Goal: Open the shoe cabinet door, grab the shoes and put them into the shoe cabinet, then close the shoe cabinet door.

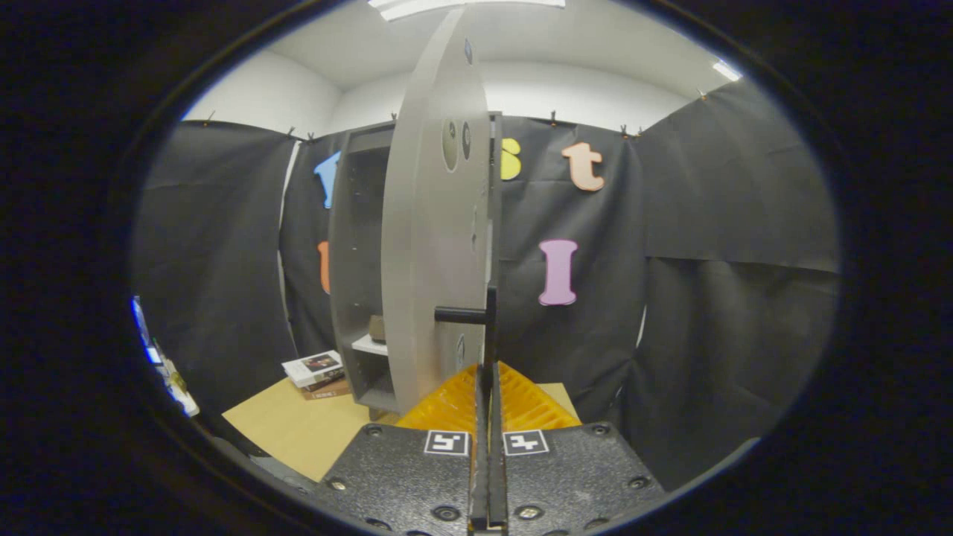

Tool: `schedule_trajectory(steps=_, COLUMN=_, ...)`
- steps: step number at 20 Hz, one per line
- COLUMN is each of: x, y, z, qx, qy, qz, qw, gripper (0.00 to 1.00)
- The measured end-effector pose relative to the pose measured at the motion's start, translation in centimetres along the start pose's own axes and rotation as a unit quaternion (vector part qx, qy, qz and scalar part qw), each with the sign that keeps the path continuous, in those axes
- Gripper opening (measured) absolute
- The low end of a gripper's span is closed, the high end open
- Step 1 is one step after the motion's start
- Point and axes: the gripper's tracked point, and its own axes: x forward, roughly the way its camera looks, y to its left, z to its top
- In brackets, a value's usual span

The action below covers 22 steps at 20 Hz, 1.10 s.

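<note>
Nearest the camera, the tongs (488, 380) stood narrow, their two fingers (521, 406) drawn almost together around a thin dark bar (491, 327) that ran up from between them at the door's free edge; whether both pressed on it could not be told. Just ahead, the grey shoe cabinet door (428, 246) hung open, seen nearly edge-on, with a short black handle (460, 314) jutting from its face. Beyond the door stood the shoe cabinet (356, 260) on a wooden table (298, 428), a small brown object (377, 327) on one shelf. Stacked books (316, 370) lay just beside the cabinet.
</note>
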Motion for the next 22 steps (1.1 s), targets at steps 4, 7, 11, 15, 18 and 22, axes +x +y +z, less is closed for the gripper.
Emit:
schedule_trajectory(steps=4, x=-0.9, y=1.9, z=-0.1, qx=0.028, qy=0.002, qz=0.037, qw=0.999, gripper=0.04)
schedule_trajectory(steps=7, x=-0.8, y=0.1, z=0.3, qx=-0.019, qy=-0.021, qz=0.015, qw=0.999, gripper=0.04)
schedule_trajectory(steps=11, x=-0.9, y=-0.1, z=1.6, qx=-0.054, qy=-0.061, qz=0.01, qw=0.997, gripper=0.05)
schedule_trajectory(steps=15, x=-1.3, y=1.5, z=0.9, qx=-0.054, qy=-0.053, qz=0.015, qw=0.997, gripper=0.59)
schedule_trajectory(steps=18, x=-1.9, y=3.8, z=-0.5, qx=-0.013, qy=-0.033, qz=0.02, qw=0.999, gripper=0.92)
schedule_trajectory(steps=22, x=-1.0, y=7.3, z=-2.0, qx=0.013, qy=-0.021, qz=0.03, qw=0.999, gripper=1.0)
